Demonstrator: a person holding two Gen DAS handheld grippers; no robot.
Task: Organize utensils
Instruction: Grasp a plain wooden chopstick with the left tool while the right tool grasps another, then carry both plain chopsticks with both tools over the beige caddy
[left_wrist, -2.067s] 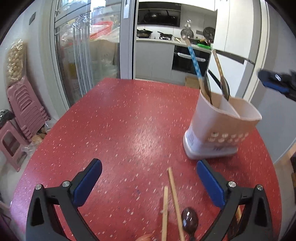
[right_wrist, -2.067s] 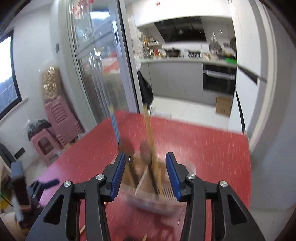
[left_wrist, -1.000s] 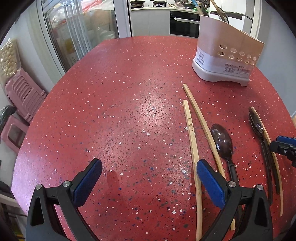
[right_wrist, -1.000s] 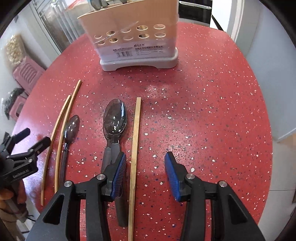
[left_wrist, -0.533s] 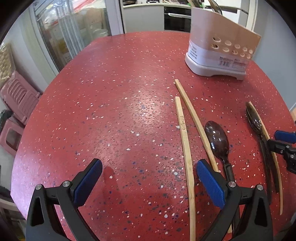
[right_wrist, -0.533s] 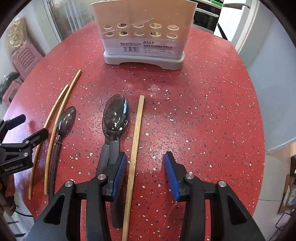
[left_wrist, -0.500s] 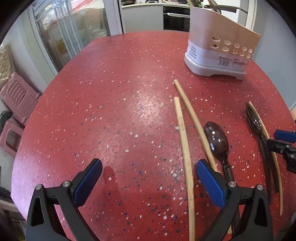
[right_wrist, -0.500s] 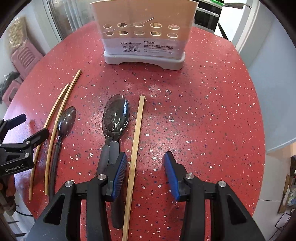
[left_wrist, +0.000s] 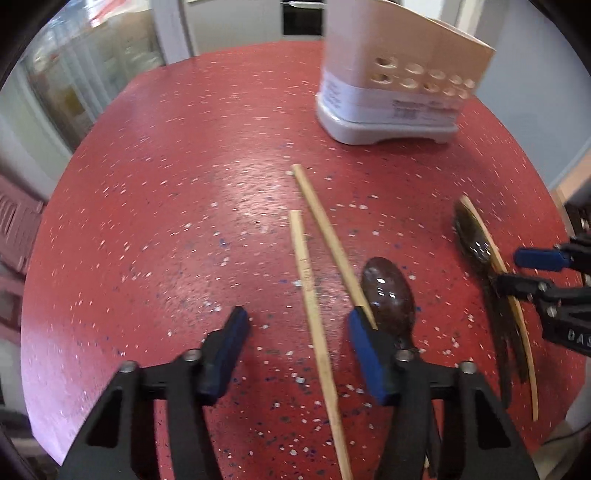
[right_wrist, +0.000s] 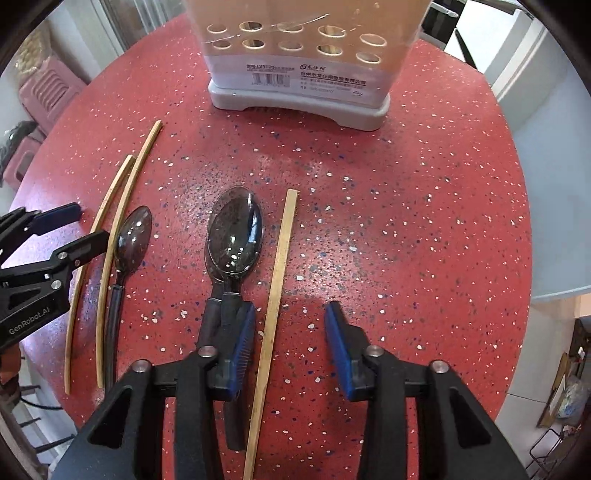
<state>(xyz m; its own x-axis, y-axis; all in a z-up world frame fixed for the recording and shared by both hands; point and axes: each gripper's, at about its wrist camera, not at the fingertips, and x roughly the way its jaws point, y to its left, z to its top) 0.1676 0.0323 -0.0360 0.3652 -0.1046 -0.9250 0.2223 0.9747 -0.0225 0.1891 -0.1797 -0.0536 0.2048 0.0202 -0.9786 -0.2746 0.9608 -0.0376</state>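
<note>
Your left gripper (left_wrist: 295, 332) is spread wide and holds nothing, hovering low over the red speckled round table (left_wrist: 155, 192). Its own camera shows that the nearer pale wooden chopstick (left_wrist: 314, 314) runs up between the two blue pads, while the second, longer wooden chopstick (left_wrist: 332, 240) slants away ahead and passes behind the right pad (left_wrist: 364, 350). Just beyond that pad lies the small dark glossy spoon (left_wrist: 388, 291), bowl forward. Ahead and to the right stands the beige perforated utensil holder on its grey base (left_wrist: 391, 88); its top is cut off in both views, so what it contains cannot be told. Your right-hand camera adds what the left one blurs: the pair of large dark spoons, nested one on the other (right_wrist: 234, 236), with their black handles running under the left blue pad (right_wrist: 240, 343) of your right gripper (right_wrist: 291, 347). That gripper is also open and empty, with a single flat wooden chopstick (right_wrist: 277, 280) lying lengthwise between its fingers, nearer the left one. The printed label on the holder's base is readable only here. Both tools point forward toward the holder and tilt down at the table, side by side, the left one entering the right camera's view from the left edge.
</note>
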